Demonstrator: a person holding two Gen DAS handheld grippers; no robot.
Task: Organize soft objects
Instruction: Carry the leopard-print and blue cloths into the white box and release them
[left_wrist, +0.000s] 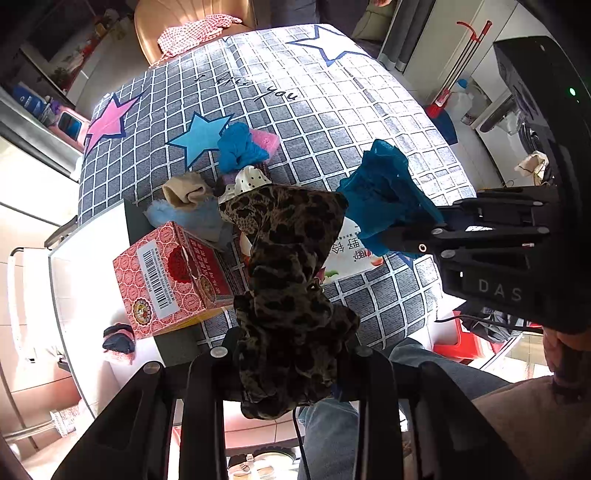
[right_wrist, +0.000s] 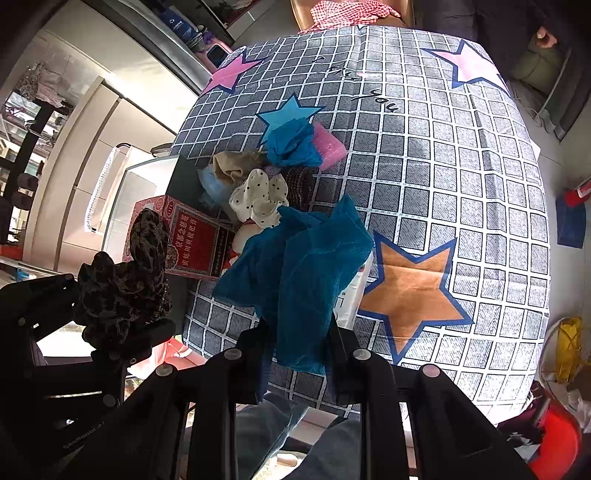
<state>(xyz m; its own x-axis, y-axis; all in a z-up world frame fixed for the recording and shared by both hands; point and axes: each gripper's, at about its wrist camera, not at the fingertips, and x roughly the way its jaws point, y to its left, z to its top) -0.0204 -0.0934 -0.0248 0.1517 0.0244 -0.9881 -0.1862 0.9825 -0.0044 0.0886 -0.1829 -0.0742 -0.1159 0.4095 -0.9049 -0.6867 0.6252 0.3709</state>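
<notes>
We have one soft piece in each hand. The left gripper (left_wrist: 291, 354) has its jaws closed on the leopard cloth (left_wrist: 291, 266), which bunches up between the fingers and stands lifted over the near edge of the counter (right_wrist: 461, 206), just beside the red box (left_wrist: 173, 273). The right gripper (right_wrist: 299, 343) has its jaws pinched on the blue mesh (right_wrist: 306, 266), held up over the white packet (left_wrist: 351, 254) near the orange star.

The rest of the pile (right_wrist: 258, 184) lies on the checked cover beyond the box: a beige piece, a pale blue one, a dotted white one, a dark knit, and farther back a second blue mesh on a pink sponge.

We judge this to be the carrying step, both pieces picked and not yet placed. Where they belong we cannot tell from here; the box looks a likely place, but its opening is hidden. Next we must bring each piece over its spot, lower it and spread the jaws, one hand at a time so the cloths do not tangle.
</notes>
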